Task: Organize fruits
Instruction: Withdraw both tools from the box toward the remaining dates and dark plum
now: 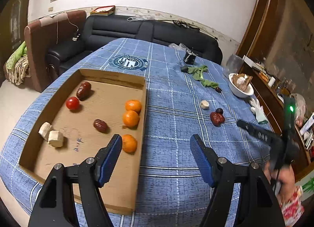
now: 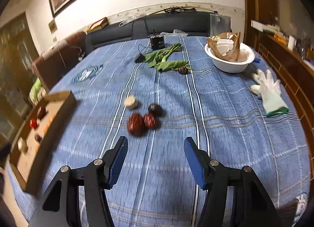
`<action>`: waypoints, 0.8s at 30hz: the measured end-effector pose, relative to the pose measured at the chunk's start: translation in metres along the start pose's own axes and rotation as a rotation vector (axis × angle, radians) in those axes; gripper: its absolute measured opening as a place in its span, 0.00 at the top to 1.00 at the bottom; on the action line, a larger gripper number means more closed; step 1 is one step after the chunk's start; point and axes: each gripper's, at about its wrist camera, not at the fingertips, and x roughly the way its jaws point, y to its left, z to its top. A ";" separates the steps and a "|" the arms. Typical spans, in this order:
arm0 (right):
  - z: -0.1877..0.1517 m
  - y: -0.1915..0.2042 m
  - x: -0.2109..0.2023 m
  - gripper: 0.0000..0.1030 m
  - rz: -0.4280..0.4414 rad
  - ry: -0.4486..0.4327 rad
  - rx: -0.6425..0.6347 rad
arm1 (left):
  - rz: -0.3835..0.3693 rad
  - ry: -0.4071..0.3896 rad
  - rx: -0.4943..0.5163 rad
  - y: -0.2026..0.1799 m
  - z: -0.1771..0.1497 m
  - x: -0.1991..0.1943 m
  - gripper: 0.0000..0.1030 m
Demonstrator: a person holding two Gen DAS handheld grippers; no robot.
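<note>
A shallow cardboard tray point(image 1: 144, 97) lies on the blue checked cloth. It holds three oranges point(image 1: 130, 118), a red tomato point(image 1: 72, 103), two red dates point(image 1: 100, 125) and two pale chunks point(image 1: 55, 138). My left gripper point(image 1: 156, 142) is open and empty above the tray's right wall. My right gripper point(image 2: 156, 145) is open and empty, just short of two red dates point(image 2: 135, 124), a dark fruit point(image 2: 154, 108) and a pale chunk point(image 2: 130, 101) on the cloth. The tray also shows blurred in the right wrist view point(image 2: 57, 121). The right gripper shows in the left wrist view point(image 1: 255, 129).
A white bowl point(image 2: 229, 60) with brown packaging stands at the back right. Green leaves point(image 2: 166, 60) and another dark date point(image 2: 183, 70) lie beyond the fruits. A white glove point(image 2: 270, 91) lies at the right edge. A black device point(image 2: 157, 42) sits at the far side. A dark sofa stands behind.
</note>
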 end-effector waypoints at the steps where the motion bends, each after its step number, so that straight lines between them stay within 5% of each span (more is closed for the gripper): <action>1: 0.005 -0.001 0.011 0.38 0.016 0.006 0.003 | 0.000 0.005 0.006 -0.003 -0.001 0.002 0.31; 11: 0.029 -0.014 0.067 0.46 0.020 0.009 0.097 | -0.004 0.081 0.021 -0.017 -0.003 0.029 0.31; 18: 0.024 0.011 0.072 0.45 0.276 0.097 0.033 | -0.023 0.104 0.013 -0.021 -0.002 0.044 0.31; 21: 0.025 0.005 0.055 0.45 0.400 0.060 0.072 | -0.038 0.127 0.017 -0.024 -0.002 0.052 0.31; 24: 0.027 -0.009 0.045 0.45 0.266 0.005 0.091 | -0.040 0.129 0.038 -0.032 -0.002 0.056 0.31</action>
